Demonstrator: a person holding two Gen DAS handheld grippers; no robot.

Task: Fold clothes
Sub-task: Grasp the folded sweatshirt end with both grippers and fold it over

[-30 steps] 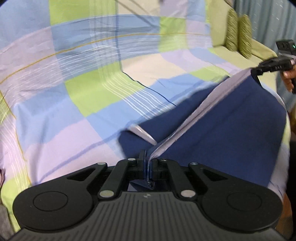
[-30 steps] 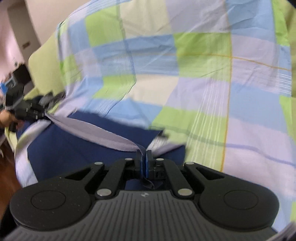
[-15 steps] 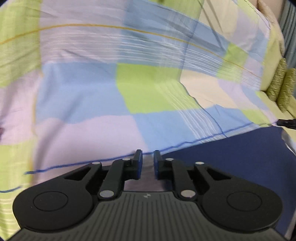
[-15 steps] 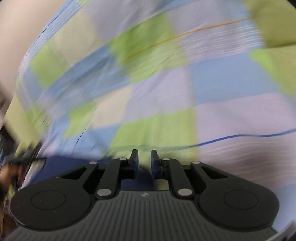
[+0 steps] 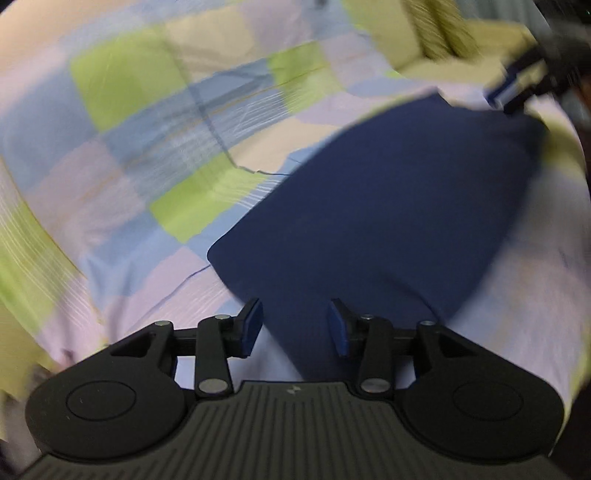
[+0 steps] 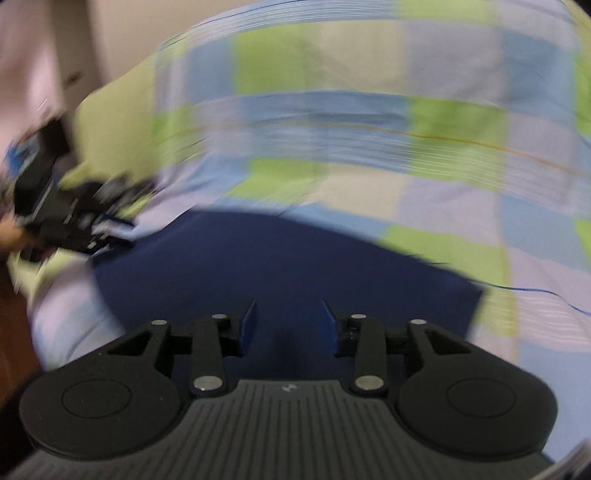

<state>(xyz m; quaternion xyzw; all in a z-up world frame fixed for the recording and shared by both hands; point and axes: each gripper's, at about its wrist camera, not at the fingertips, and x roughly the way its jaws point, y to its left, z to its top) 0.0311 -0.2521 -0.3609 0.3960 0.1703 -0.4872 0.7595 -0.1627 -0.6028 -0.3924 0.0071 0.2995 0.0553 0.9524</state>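
A navy garment (image 5: 376,206) is seen lying flat on a checked bedsheet (image 5: 122,155) of green, blue, lilac and cream squares. In the left wrist view the garment spreads from the 6 o'clock edge, just ahead of the left gripper (image 5: 294,328), up toward 2 o'clock, with one rounded corner at about 9 o'clock of its own outline. The jaws of the left gripper are spread wide and nothing is held between them; navy cloth is seen in the gap beneath. The right gripper (image 5: 517,92) is seen blurred at 2 o'clock, near the far corner of the garment. In the right wrist view the right gripper is likewise held wide apart and empty above the garment, which fills the lower middle of the frame. The left gripper appears there at 9 o'clock, blurred, beside the garment's edge. Striped cushions (image 5: 439,33) are seen at 1 o'clock in the left wrist view.
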